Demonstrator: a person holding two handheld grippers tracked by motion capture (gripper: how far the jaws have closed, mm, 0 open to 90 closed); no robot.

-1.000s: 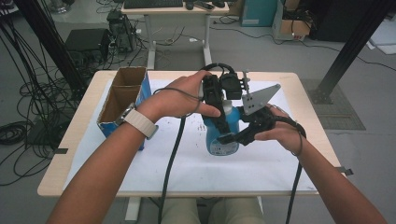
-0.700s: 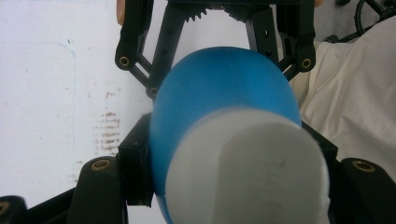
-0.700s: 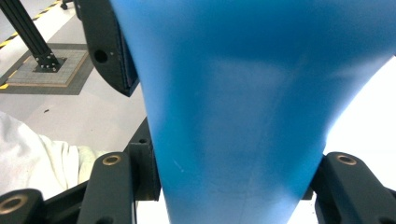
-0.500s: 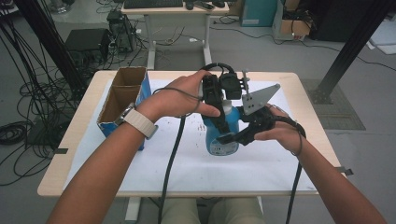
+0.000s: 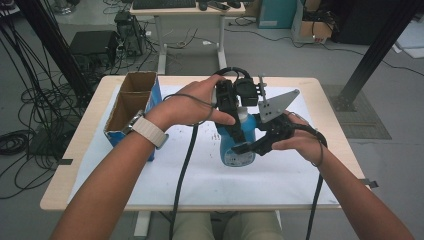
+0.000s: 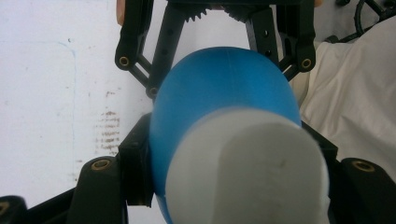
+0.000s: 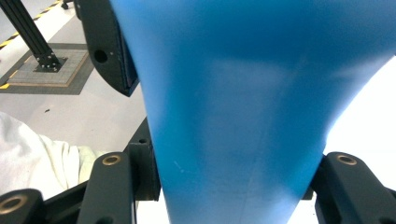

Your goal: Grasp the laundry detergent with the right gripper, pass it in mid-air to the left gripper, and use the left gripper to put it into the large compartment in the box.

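Note:
A blue bottle [image 5: 235, 150] with a white cap stands upright on the white sheet at mid table. My left gripper [image 5: 235, 125] comes down from above and is shut on the bottle's top, just under the cap. The left gripper view looks down over the white cap [image 6: 247, 163] and blue shoulder [image 6: 224, 88], with my left gripper [image 6: 233, 154] clamped at both sides. My right gripper [image 5: 245, 147] reaches in from the right, shut on the bottle's body. In the right gripper view the blue bottle [image 7: 243, 93] sits squeezed between the right gripper [image 7: 233, 177] pads.
An open cardboard box [image 5: 132, 107] stands at the table's left side. The white sheet [image 5: 280, 175] covers most of the tabletop and bears brown stains [image 5: 217, 135] beside the bottle. A desk [image 5: 185, 7] and a black frame post [image 5: 372, 55] stand beyond the table.

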